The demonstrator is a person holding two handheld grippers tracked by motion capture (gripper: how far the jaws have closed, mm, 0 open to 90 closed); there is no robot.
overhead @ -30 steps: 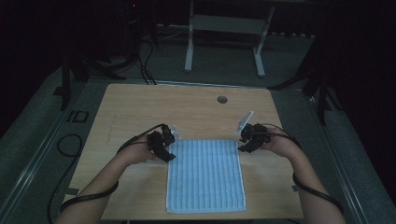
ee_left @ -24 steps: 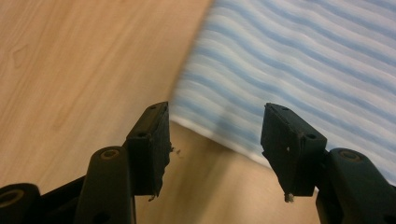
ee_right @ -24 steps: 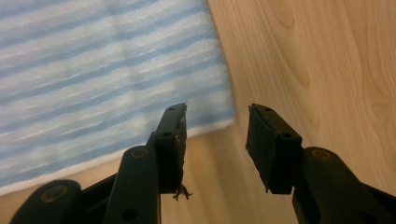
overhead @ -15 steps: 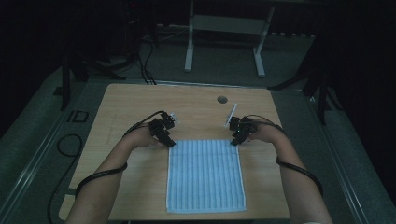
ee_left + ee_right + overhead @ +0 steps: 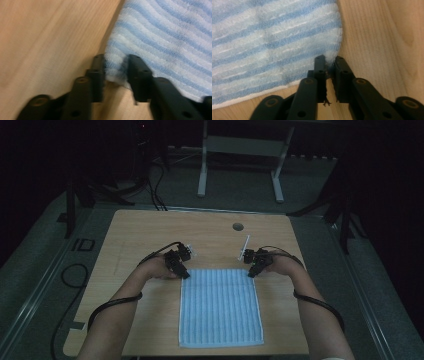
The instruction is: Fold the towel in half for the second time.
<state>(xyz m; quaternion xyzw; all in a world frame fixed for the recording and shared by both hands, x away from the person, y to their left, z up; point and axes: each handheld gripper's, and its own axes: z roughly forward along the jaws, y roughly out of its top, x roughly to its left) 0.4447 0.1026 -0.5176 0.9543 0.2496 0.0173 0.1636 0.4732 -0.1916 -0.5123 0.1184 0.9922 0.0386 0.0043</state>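
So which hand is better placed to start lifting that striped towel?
Right, slightly, though both look ready. The right hand-held gripper has pinched the towel corner tightly; the left hand-held gripper, jaws just closing, holds its bunched corner with a wider gap.

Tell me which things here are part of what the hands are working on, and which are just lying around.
In the job:
- blue striped towel, flat on the table
- left tool, its jaws just closing on the towel's far left corner
- right tool, its jaws just closing on the far right corner

Lying about:
- round hole in the tabletop
- white frame on the floor beyond
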